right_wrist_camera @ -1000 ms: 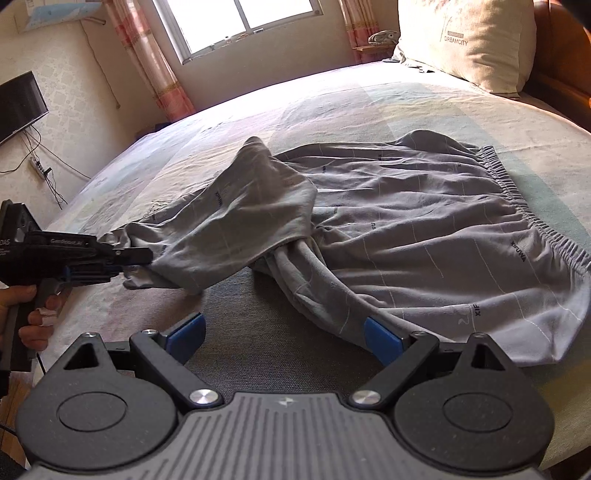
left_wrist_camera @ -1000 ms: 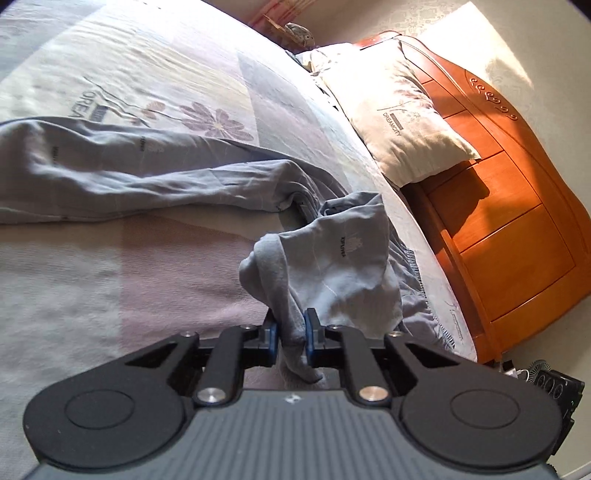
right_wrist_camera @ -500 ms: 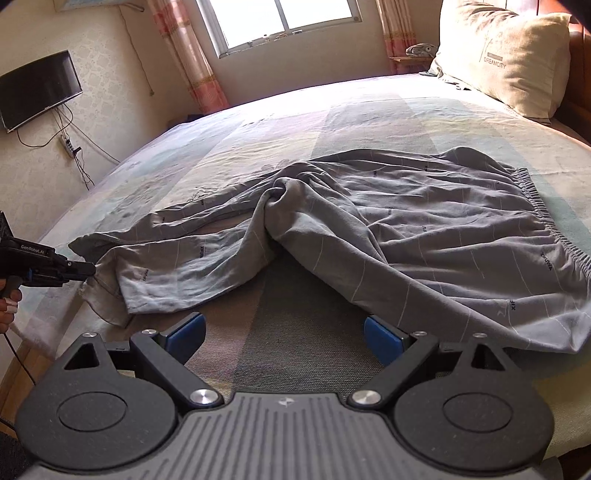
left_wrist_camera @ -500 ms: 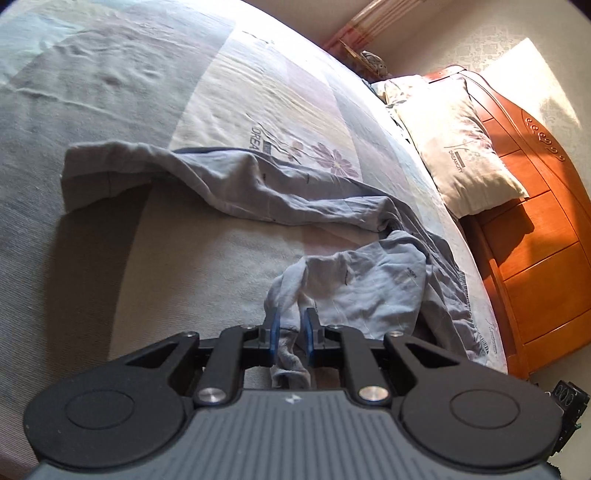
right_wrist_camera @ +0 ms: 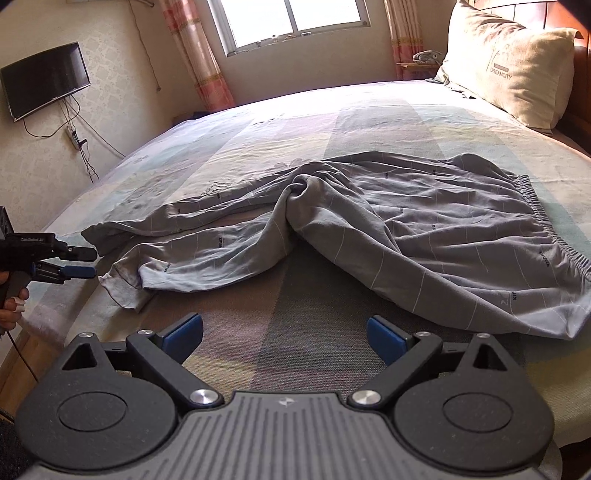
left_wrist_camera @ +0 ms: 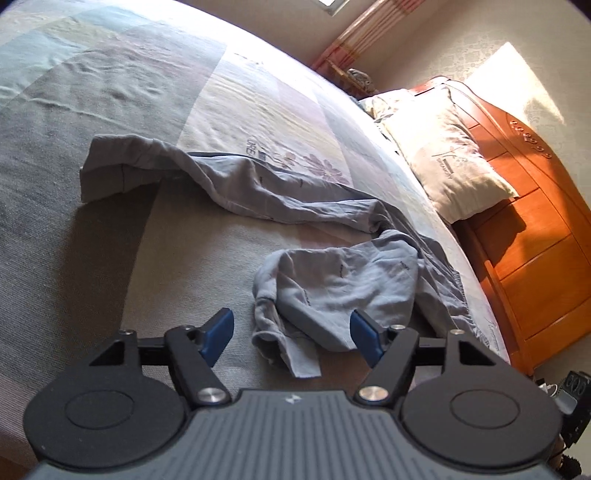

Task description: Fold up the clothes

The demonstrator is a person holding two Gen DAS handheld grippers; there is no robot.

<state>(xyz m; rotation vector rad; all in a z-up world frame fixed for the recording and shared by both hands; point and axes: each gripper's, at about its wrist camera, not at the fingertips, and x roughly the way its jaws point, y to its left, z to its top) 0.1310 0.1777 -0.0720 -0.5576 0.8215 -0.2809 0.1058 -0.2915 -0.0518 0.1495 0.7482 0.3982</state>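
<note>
Grey trousers (right_wrist_camera: pixel 388 236) lie spread on the bed, elastic waistband (right_wrist_camera: pixel 543 218) to the right, both legs running left. The near leg's cuff (left_wrist_camera: pixel 288 332) lies crumpled on the sheet just in front of my left gripper (left_wrist_camera: pixel 291 332), which is open with the cuff lying loose between its blue pads. In the right wrist view the left gripper (right_wrist_camera: pixel 79 264) shows at the far left, open, just short of that cuff (right_wrist_camera: pixel 122 288). My right gripper (right_wrist_camera: pixel 284 338) is open above the bare sheet, near the front edge, with nothing between its fingers.
The patchwork bed sheet (right_wrist_camera: pixel 295 129) covers a wide bed. A pillow (right_wrist_camera: pixel 513 74) leans on the orange wooden headboard (left_wrist_camera: pixel 535 229). A wall television (right_wrist_camera: pixel 44 79) and a window (right_wrist_camera: pixel 288 18) lie beyond the bed. A person's hand (right_wrist_camera: pixel 9 306) holds the left gripper.
My left gripper pulled the leg cuff out towards the foot of the bed, then opened and let it drop on the sheet. The trouser leg now lies stretched out. The right gripper stayed open.
</note>
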